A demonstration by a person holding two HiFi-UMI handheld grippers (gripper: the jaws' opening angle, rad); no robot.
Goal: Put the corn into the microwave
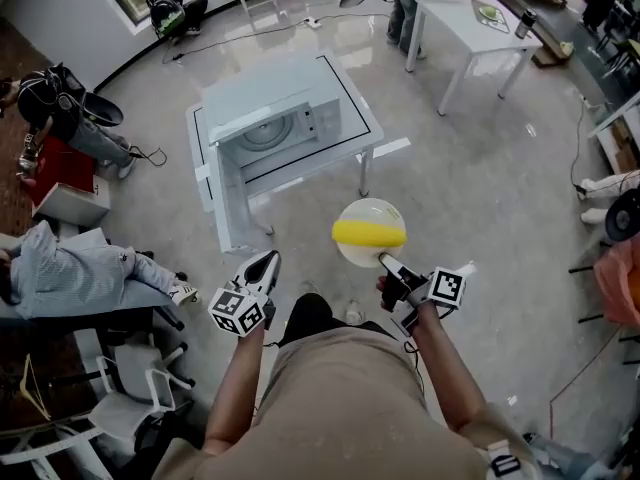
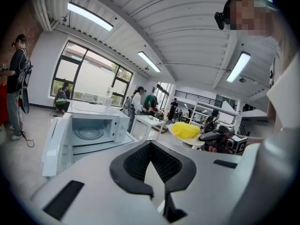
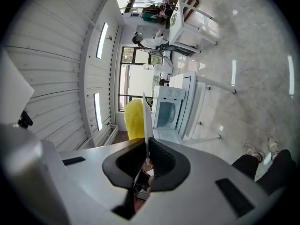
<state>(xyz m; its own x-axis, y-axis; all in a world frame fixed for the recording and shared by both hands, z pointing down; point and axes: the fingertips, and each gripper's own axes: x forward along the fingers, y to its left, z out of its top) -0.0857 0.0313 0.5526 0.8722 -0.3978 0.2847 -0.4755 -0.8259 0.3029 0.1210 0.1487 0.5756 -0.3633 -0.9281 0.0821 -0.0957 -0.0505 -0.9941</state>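
Note:
A yellow corn cob (image 1: pixel 368 232) lies on a round white plate (image 1: pixel 350 250). My right gripper (image 1: pixel 386 261) is shut on the plate's near rim and holds it level in the air. In the right gripper view the plate (image 3: pixel 147 121) shows edge-on between the jaws of the right gripper (image 3: pixel 146 146), with the corn (image 3: pixel 133 118) on its left. The white microwave (image 1: pixel 275 128) stands ahead on a low white table (image 1: pixel 358 133), its door (image 1: pixel 203 176) swung open to the left and its inside showing a glass turntable. My left gripper (image 1: pixel 262 266) hangs shut and empty, left of the plate. The left gripper view shows the left gripper (image 2: pixel 150 146), the microwave (image 2: pixel 89 128) and the corn (image 2: pixel 186 130).
A second white table (image 1: pixel 470 23) stands at the back right. People sit and lie along the left wall beside bags, and a white chair (image 1: pixel 140 388) is at the lower left. Glossy floor lies between me and the microwave table.

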